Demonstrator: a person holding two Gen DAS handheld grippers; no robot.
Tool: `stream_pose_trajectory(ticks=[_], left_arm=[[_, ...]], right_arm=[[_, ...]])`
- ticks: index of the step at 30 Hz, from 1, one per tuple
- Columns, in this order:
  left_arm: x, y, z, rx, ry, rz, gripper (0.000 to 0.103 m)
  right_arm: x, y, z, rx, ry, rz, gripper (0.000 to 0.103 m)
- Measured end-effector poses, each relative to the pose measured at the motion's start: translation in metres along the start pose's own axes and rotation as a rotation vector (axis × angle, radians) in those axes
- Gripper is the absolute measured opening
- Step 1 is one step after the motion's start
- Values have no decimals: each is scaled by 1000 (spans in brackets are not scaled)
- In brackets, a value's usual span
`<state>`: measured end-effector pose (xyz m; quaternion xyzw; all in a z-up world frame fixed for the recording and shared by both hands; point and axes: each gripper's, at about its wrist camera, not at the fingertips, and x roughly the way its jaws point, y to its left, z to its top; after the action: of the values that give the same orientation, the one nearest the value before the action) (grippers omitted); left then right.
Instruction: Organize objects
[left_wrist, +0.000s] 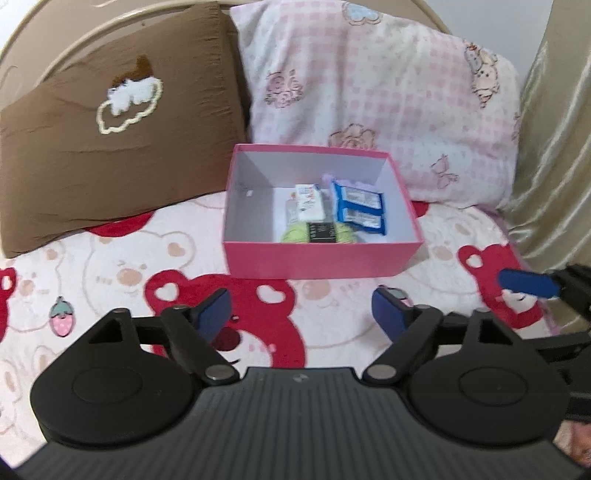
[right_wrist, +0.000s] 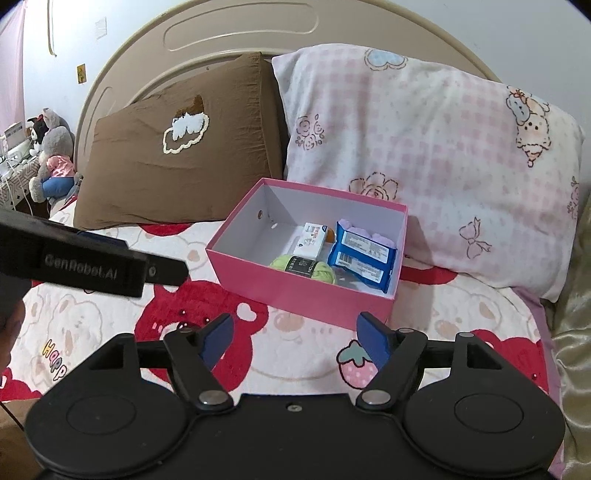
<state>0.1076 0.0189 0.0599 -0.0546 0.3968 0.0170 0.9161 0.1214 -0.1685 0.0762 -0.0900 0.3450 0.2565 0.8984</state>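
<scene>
A pink box (left_wrist: 317, 258) (right_wrist: 295, 295) with a white inside sits on the bedspread in front of the pillows. Inside it lie a blue packet (left_wrist: 360, 208) (right_wrist: 364, 254), a small white carton (left_wrist: 308, 202) (right_wrist: 312, 238) and a green yarn ball with a black band (left_wrist: 319, 233) (right_wrist: 303, 266). My left gripper (left_wrist: 303, 314) hovers over the bedspread short of the box, open, nothing between its fingers. My right gripper (right_wrist: 295, 338) is also short of the box, open and empty. One blue right fingertip (left_wrist: 528, 282) shows at the right edge of the left wrist view.
A brown pillow (left_wrist: 110, 147) (right_wrist: 177, 162) and a pink checked pillow (left_wrist: 388, 96) (right_wrist: 424, 147) lean on the beige headboard (right_wrist: 240, 40) behind the box. Gold fabric (left_wrist: 554, 147) hangs at the right. Plush toys (right_wrist: 51, 155) sit beside the bed at left. The bear-print bedspread (left_wrist: 110, 277) spreads around the box.
</scene>
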Motion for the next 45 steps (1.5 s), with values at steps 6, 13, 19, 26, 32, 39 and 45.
stream_pose_trajectory(ticks=[6,13,19,26,32,39,45], left_arm=[[2,6,-12,-3,10,47,87],[14,13,-18,-26,36,58,96],[25,17,-21,-46,83,27,99],[30,19,-24,-81,100,24,101],[28,23,-22,-103,99,-2,101],[18,24,-19,-109,85,10,101],[19,25,-18,-99,114,37,101]], right_arm=[[0,-3,-8,23,30,-24,82],[16,-2,-13,57,80,-74,95],[23,-5,-13,101,130,-83,95],[24,-5,-14,104,133,-103,96],[26,-4,-15,76,137,-164,96],[28,-10,-15,111,148,-165,96],[26,-13,-14,134,142,-158,96]])
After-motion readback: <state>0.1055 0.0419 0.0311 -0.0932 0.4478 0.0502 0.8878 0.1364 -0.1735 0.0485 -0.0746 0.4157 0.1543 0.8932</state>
